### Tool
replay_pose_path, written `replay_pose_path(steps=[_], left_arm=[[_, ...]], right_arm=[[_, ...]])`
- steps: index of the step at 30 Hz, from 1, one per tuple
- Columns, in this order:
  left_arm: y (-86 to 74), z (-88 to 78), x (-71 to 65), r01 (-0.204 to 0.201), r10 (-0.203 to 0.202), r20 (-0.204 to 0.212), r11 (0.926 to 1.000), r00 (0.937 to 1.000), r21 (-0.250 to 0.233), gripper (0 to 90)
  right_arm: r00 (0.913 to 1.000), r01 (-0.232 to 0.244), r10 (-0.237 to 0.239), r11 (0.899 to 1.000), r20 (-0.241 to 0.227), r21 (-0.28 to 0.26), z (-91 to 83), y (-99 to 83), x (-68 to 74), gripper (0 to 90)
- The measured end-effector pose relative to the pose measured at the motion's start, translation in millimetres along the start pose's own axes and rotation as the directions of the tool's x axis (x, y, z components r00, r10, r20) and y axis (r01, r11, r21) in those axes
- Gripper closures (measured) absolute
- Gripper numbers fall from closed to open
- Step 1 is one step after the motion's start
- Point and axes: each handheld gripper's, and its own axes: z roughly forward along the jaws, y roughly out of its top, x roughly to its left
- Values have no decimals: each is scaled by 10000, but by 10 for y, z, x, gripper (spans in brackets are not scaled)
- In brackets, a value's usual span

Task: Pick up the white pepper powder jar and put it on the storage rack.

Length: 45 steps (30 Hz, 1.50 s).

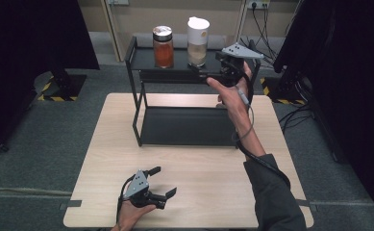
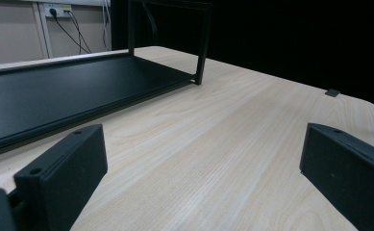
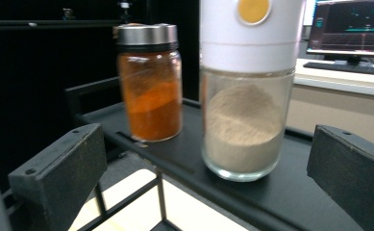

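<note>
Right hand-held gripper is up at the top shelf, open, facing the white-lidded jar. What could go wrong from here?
1. The white-lidded jar stands near the shelf's front edge; a nudge from the open right hand-held gripper might tip it off.
2. The orange spice jar stands close beside it, so a wide jaw could knock it.
3. Glass is smooth; an off-centre grip may slip.

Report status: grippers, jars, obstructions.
Right gripper open, facing white-lidded glass jar of beige powder on black metal rack. Left gripper open, low over wooden table. Nothing between.
</note>
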Motion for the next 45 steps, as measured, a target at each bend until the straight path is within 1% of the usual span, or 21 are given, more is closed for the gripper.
replay_pose_path(steps=[9,14,21,23,26,30,34,37,43,45], left_arm=[[-1,4,3,29,-29,-6,10000,10000,28,20],[-1,4,3,24,-24,-14,10000,10000,24,20],[-2,4,3,37,-37,-25,10000,10000,20,20],[-3,5,3,59,-59,-27,10000,10000,16,20],[-4,6,4,68,-67,-30,10000,10000,28,20],[-4,3,2,64,-64,-59,10000,10000,5,20],[-2,-2,3,40,-40,-87,10000,10000,0,20],[-5,1,4,68,-68,-85,10000,9999,-1,20],[-6,1,3,73,-73,-92,10000,9999,-9,20],[-1,-3,3,55,-54,-79,10000,10000,21,20]], right_arm=[[9981,135,-150,9996,-596,-253,-222,-181,31,4],[9959,249,-271,9993,-860,-264,-324,-275,38,4],[9932,187,-216,9995,-1145,-266,-411,-433,50,4],[9921,106,-140,9996,-1248,-276,-429,-487,46,4],[9912,114,-142,9997,-1314,-216,-454,-545,51,4],[9898,73,-110,9996,-1417,-263,-494,-629,58,4],[9890,76,-111,9997,-1475,-244,-539,-716,88,4],[9875,65,-115,9995,-1571,-324,-578,-799,109,4],[9846,7,-59,9995,-1745,-300,-638,-964,152,4],[9858,148,-185,9996,-1667,-234,-658,-999,174,4]])
